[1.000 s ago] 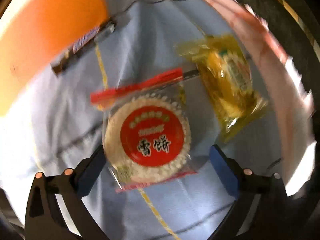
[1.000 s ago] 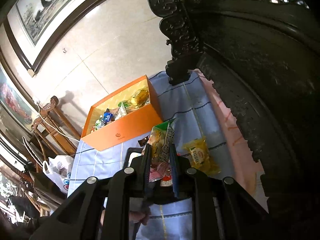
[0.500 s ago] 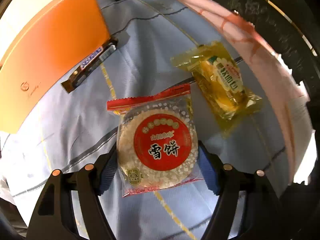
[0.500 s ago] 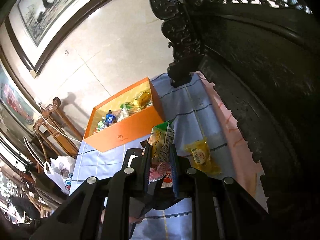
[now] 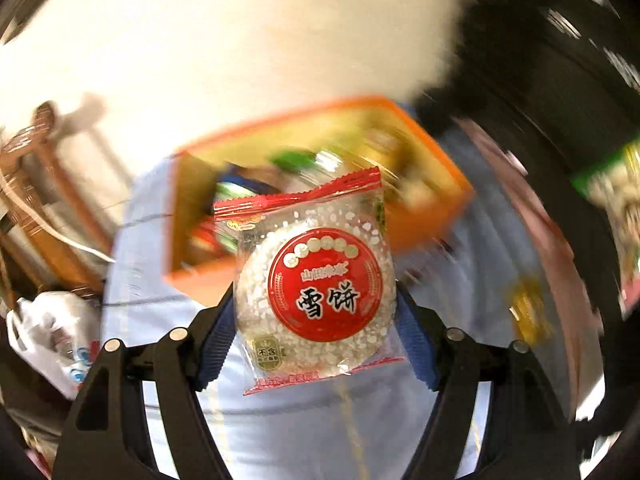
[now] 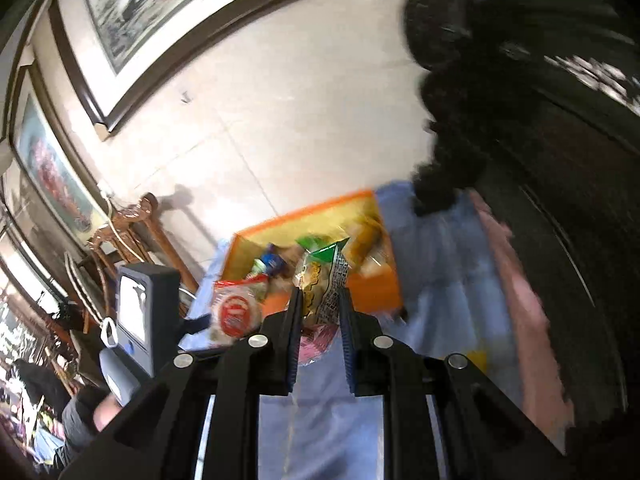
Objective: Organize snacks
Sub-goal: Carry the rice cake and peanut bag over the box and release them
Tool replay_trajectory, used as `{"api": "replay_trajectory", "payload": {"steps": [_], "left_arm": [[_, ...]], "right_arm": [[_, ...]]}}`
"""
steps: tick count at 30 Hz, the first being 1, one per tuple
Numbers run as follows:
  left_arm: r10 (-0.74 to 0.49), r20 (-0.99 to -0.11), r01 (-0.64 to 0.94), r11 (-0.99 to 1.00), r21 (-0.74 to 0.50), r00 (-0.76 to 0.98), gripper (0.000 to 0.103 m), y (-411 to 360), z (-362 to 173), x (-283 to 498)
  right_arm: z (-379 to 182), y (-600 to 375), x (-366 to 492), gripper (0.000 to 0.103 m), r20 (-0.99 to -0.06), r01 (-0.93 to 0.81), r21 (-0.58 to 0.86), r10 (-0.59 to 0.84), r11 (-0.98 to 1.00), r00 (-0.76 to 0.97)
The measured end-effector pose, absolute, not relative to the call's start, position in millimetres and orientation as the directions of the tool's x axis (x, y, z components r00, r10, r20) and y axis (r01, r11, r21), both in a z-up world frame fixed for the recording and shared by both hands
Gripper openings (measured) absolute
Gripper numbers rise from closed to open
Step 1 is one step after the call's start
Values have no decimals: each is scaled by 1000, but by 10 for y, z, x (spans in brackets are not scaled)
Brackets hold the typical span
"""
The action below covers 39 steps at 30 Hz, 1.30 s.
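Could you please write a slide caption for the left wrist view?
Left tongs grip a round rice cracker packet, raised before the open orange snack box.

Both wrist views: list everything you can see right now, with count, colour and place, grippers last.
rice cracker: 1, white with a red disc, clear pack, held off the cloth in the left gripper
chip bag: 1, green and yellow, clamped in the right gripper
box: 1, orange, open, on the cloth, holds several blurred snacks
yellow pack: 1, on the cloth right of the box, blurred
cloth: 1, light blue, covers the table
plastic bag: 1, white, left of the table
paintings: 2, framed, on the wall
left gripper: 1, black, blue pads, shut on the cracker
right gripper: 1, black, shut on the bag
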<state>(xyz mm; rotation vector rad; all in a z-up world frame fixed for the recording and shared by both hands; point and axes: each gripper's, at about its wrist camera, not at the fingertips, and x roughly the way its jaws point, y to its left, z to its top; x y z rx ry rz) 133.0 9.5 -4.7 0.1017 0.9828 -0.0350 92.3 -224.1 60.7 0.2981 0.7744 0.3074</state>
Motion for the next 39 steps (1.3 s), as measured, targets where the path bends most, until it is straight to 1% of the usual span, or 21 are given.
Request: {"api": "replay_trajectory", "payload": {"steps": [2,5,9,11,15,17,18,19,20,21,22,25,27,29,30,31,33,34,35,36,39], "left_arm": [[57,-832,-4,998,65,552,71,383,82,1656],[96,-835,-56,995,78,541,71,665,176,2014],[107,-831,-75,994,79,546,71,754,173,2433],[117,-834,-92,993,80,539,71,819,129,2570],[118,-831,-105,992,72,544,71,791,36,2780],[113,-831,-117,991,58,545,71,816,-2,2806],[102,-831,-116,992,46,547,71,799,-41,2814],[103,-829,-122,992,42,550,71,785,-63,2807],[111,-822,-125,991,49,559,76,777,-65,2789],[135,-822,-132,989,73,553,88,735,-113,2841],[151,-825,-133,987,93,545,99,707,-138,2851],[137,-844,-119,989,87,519,99,596,-273,2880],[91,-861,-97,994,49,500,99,524,-373,2886],[95,-870,-92,994,58,484,99,457,-438,2861],[90,-873,-80,995,58,480,99,410,-473,2807],[77,-874,-71,996,49,480,99,375,-502,2734],[44,-882,-40,999,28,469,99,295,-600,2552],[33,-887,-30,999,21,461,99,263,-646,2486],[19,-891,-19,1000,12,453,99,219,-699,2407],[-2,-896,5,1000,0,444,99,140,-781,2296],[-31,-898,101,995,15,440,99,-178,-967,2024]], "right_arm": [[680,-2117,1268,18,-628,-190,375,399,907,668],[741,-1966,1694,18,-620,-229,367,420,902,662],[710,-1818,2241,17,-622,-255,375,446,891,644],[651,-1762,2437,15,-637,-250,369,439,895,633],[589,-1686,2684,10,-641,-254,364,439,896,630],[610,-1711,2656,10,-630,-255,372,445,892,637],[631,-1721,2609,13,-625,-259,369,445,893,641],[653,-1734,2545,24,-627,-253,345,422,904,655],[663,-1755,2488,42,-624,-240,333,404,912,669],[673,-1807,2402,80,-616,-219,344,396,913,681],[682,-1835,2333,83,-605,-218,355,401,909,688],[625,-1889,2194,82,-643,-179,320,352,930,680],[600,-1979,2107,82,-641,-163,332,349,929,683],[553,-2134,1925,83,-651,-123,298,296,946,699],[478,-2255,1798,87,-678,-88,243,234,966,697],[388,-2355,1702,94,-703,-56,183,170,982,691],[95,-2555,1502,98,-756,32,45,13,998,655],[-198,-2713,1400,99,-803,91,-11,-63,996,593],[-438,-2829,1339,99,-839,133,-25,-93,991,535],[-769,-2978,1258,99,-880,183,-8,-94,983,465],[-1377,-3106,1132,99,-929,229,33,-54,973,366]]}}
